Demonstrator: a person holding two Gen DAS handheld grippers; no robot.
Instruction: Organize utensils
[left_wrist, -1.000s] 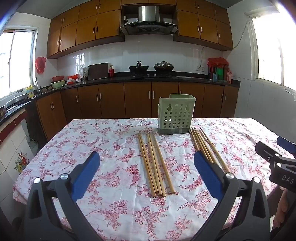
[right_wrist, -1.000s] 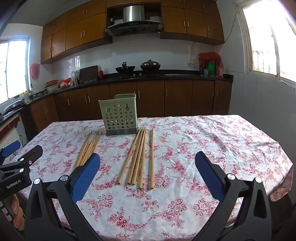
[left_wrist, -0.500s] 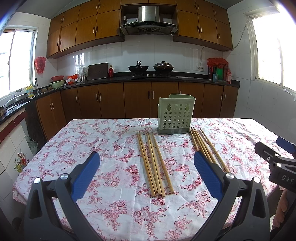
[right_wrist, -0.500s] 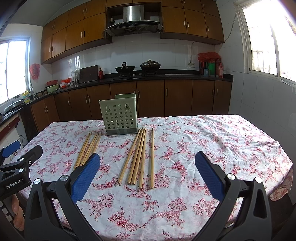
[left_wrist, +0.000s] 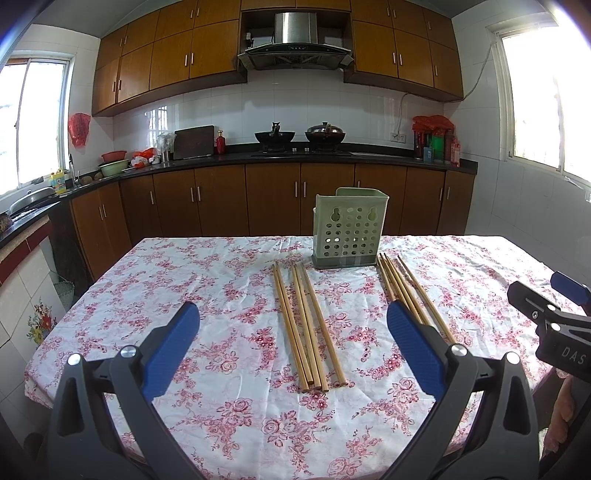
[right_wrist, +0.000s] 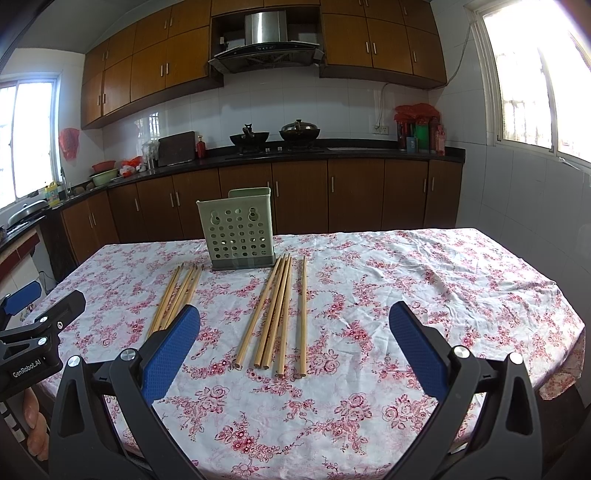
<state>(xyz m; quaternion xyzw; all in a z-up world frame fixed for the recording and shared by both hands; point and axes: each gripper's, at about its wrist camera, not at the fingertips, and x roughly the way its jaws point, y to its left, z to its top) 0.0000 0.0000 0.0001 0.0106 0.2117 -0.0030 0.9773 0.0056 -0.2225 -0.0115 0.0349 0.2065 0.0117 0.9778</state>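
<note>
Presently, two groups of chopsticks are recorded flat on a floral tablecloth (left_wrist: 207, 280), with nothing yet placed in the perforated holder (left_wrist: 349, 229), which stands upright at centre frame in the left wrist view, behind and between the two groups. The left bundle (left_wrist: 306, 328) is seen at lower centre of the left wrist view, framed between the wide-spread fingers of the left gripper (left_wrist: 293, 345); its long axis runs away from the camera, roughly in line with the fingers rather than across them, near ends fanned slightly. The right bundle (right_wrist: 275, 314) is placed likewise at lower centre of the right wrist view, between the equally wide-spread, empty fingers of the right gripper (right_wrist: 295, 345); one stick lies a little apart on its right side. Each bundle is judged nearer to its own gripper, and a grasp across the sticks would seemingly call for descent onto the near ends. Materials: chopsticks, pale bamboo or wood, thin, straight, smooth, liable to roll; holder, pale green plastic, boxy, pierced with round holes, on a darker base; cloth, white with pink roses, thin, wrinkled; finger pads (right_wrist: 171, 349), blue and textured.
</note>
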